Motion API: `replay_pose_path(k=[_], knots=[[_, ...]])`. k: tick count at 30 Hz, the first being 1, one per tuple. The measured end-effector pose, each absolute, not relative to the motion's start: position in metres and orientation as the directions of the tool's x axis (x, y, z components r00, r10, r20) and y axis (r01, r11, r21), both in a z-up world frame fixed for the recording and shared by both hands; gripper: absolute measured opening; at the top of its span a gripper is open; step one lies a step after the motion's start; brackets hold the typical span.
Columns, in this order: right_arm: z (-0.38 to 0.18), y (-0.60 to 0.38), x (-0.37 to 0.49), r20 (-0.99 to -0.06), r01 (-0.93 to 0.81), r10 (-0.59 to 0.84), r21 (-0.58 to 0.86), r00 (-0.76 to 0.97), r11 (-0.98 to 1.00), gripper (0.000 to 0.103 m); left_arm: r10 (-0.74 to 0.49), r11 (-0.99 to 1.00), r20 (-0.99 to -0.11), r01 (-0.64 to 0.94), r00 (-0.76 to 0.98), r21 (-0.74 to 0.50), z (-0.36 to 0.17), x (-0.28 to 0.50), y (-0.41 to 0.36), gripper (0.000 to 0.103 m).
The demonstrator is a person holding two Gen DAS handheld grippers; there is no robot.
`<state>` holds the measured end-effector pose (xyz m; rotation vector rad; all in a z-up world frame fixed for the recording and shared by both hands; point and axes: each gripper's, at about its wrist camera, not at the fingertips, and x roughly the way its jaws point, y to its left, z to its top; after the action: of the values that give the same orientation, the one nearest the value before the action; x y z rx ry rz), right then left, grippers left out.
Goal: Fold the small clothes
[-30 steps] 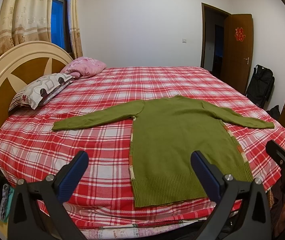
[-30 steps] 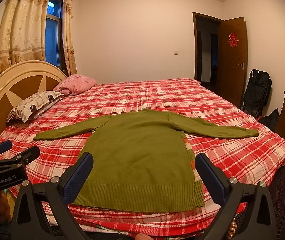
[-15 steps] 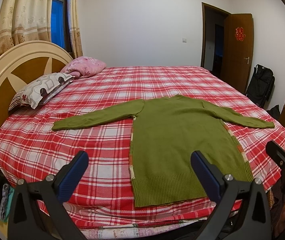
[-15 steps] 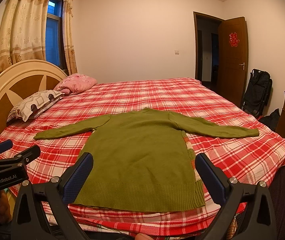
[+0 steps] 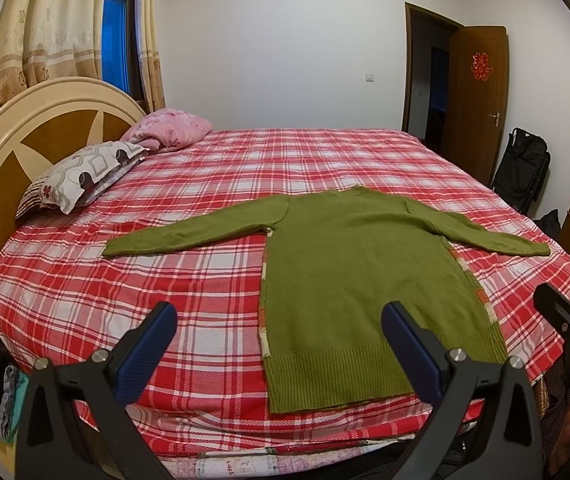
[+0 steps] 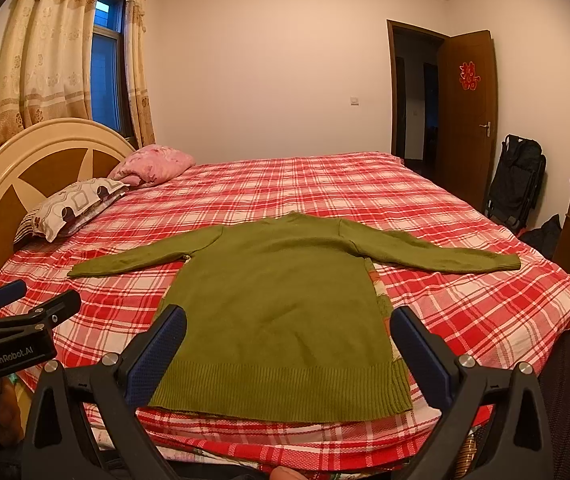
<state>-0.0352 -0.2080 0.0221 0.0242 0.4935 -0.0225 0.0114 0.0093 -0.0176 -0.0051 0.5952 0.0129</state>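
- You are at the very start of the fold: the green sweater (image 6: 281, 312) lies spread flat on the bed (image 6: 465, 320), with no part of it turned over yet and neither tool touching it.
- Your left tongs (image 5: 277, 352) are released, jaws wide apart, hovering at the near edge of the bed just left of the sweater's hem.
- Your right tongs (image 6: 289, 352) are likewise spread wide and hold nothing; they hang over the ribbed hem (image 6: 285, 388), which sits between the two blue pads in that view.
- The sweater sits near the foot-side edge closest to you. Its long axis runs from the hem, nearest you, away to the neckline on the far side.
- The two sleeves stretch outward across the bed, the left sleeve (image 6: 141, 258) toward the headboard (image 6: 37, 148) side, the right sleeve (image 6: 445, 258) toward the door side.
- A patterned strip peeps out along both side seams; I cannot tell whether it is a lining or a second garment beneath.
- The next move likely calls for reaching out to a sleeve cuff or a side edge, closing on one layer of knit, and carrying it inward across the body without dragging the rest.
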Motion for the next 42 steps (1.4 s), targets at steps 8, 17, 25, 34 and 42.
replay_pose_path(k=[8, 17, 25, 34, 42], knots=[[0.011, -0.223, -0.018, -0.514, 0.013, 0.02, 0.061, 0.858, 0.998, 0.102, -0.003, 1.0, -0.588, -0.008, 0.809, -0.016, -0.023, 0.03, 0.018, 0.103], [-0.025, -0.295, 0.029, -0.583, 0.108, 0.005, 0.159, 0.813, 0.981, 0.102, 0.045, 0.996, -0.594, 0.013, 0.803, 0.093, -0.039, 0.082, 0.028, 0.103], [-0.047, -0.415, 0.085, -0.642, 0.361, -0.181, 0.159, 0.745, 0.919, 0.101, 0.112, 0.982, -0.622, 0.011, 0.775, 0.189, -0.079, 0.16, 0.037, 0.103], [-0.049, -0.537, 0.133, -0.679, 0.56, -0.303, 0.192, 0.669, 0.806, 0.083, 0.119, 0.989, -0.638, -0.036, 0.761, 0.141, -0.106, 0.228, 0.038, 0.103], [-0.073, -0.633, 0.169, -0.766, 0.709, -0.333, 0.218, 0.55, 0.671, 0.066, 0.13, 0.991, -0.668, -0.092, 0.733, 0.092, -0.129, 0.267, 0.05, 0.103]])
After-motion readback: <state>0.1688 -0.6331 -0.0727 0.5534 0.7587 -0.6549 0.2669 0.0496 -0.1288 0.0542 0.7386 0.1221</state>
